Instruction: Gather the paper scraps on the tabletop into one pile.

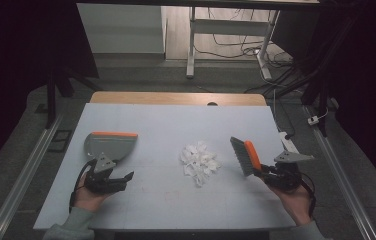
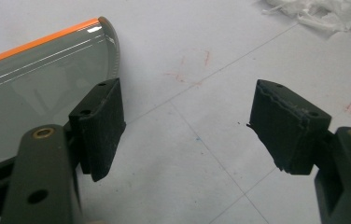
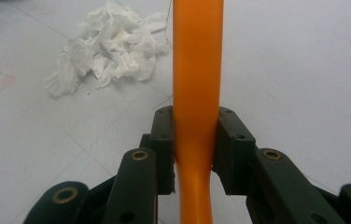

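A loose, crumpled heap of torn white paper scraps (image 1: 200, 161) lay mid-table. Right of the heap, the right gripper (image 1: 271, 175) clamped the smooth orange handle of a grey-bristled brush (image 1: 246, 156). Left of the heap, the left gripper (image 1: 121, 179) gaped wide and empty beside a glossy grey dustpan (image 1: 107, 145) with an orange rim.

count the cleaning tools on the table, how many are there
2. The dustpan lies at the table's left, just ahead of the open left gripper. The brush is right of the shredded paper pile, its orange handle clamped in the right gripper.
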Demonstrator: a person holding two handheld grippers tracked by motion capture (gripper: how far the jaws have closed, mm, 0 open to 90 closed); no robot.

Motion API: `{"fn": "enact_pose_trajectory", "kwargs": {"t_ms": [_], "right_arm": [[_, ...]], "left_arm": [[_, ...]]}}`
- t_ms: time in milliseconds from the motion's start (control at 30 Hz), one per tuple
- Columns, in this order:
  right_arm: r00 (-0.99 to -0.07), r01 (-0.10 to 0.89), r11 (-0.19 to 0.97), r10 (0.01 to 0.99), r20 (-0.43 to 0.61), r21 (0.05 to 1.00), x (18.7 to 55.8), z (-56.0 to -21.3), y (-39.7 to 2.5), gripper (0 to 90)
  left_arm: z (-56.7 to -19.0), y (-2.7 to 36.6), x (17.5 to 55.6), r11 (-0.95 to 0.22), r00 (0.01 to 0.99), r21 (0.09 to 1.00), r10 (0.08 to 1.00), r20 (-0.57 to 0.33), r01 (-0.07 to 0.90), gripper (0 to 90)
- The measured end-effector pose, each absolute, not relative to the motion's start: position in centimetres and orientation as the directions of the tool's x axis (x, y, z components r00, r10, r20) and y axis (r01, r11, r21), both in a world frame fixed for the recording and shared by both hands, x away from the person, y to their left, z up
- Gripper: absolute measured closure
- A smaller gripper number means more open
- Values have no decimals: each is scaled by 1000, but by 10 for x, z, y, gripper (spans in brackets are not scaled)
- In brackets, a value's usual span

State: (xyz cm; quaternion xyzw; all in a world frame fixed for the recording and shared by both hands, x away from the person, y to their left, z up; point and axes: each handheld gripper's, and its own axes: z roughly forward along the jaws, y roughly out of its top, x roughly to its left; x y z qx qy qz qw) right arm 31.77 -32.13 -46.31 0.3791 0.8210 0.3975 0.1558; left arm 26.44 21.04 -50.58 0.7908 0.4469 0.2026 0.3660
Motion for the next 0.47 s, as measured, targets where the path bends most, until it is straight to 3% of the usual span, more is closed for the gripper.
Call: {"fn": "enact_pose_trajectory", "kwargs": {"t_ms": [467], "right_arm": [[-678, 470, 401, 734, 32, 787, 317, -464, -320, 714]], "left_arm": [[-506, 209, 264, -336, 521, 757, 854, -5, 560, 271]]}}
